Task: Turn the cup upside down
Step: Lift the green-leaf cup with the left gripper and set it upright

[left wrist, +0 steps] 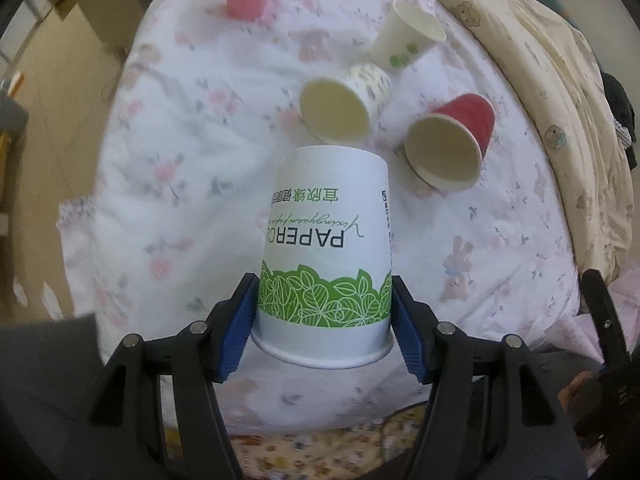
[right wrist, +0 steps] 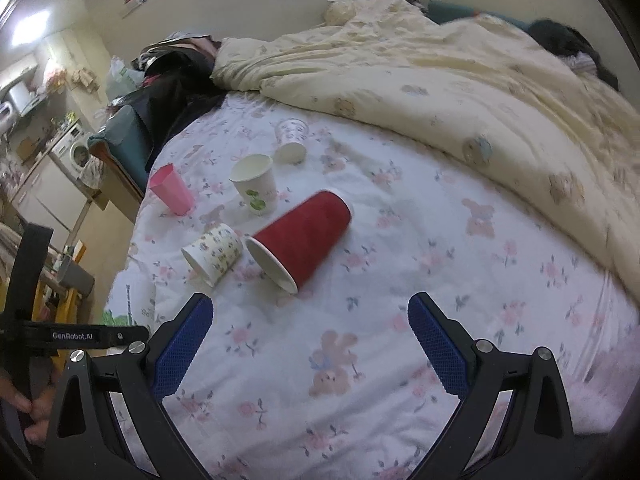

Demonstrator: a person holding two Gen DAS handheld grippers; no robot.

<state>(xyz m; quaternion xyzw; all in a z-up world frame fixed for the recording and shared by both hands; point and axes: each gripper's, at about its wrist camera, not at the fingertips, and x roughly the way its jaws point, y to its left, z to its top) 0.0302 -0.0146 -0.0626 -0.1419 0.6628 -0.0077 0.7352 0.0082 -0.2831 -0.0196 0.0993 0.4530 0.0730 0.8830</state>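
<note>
My left gripper (left wrist: 323, 304) is shut on a white paper cup with green leaves (left wrist: 326, 248). The cup is upside down, rim toward me, its print inverted, over the floral bed sheet (left wrist: 180, 168). A red cup (left wrist: 452, 144) lies on its side just beyond, mouth toward me; it also shows in the right wrist view (right wrist: 300, 236). A small patterned cup (left wrist: 348, 100) lies on its side beside it, as the right wrist view (right wrist: 212, 254) shows too. My right gripper (right wrist: 310, 320) is open and empty above the sheet, short of the red cup.
A pink plastic cup (right wrist: 170, 190), a white cup with green dots (right wrist: 256, 184) and a patterned cup (right wrist: 292, 140) sit farther back. A cream quilt (right wrist: 460, 80) covers the right of the bed. The bed edge (right wrist: 136, 216) drops off at left.
</note>
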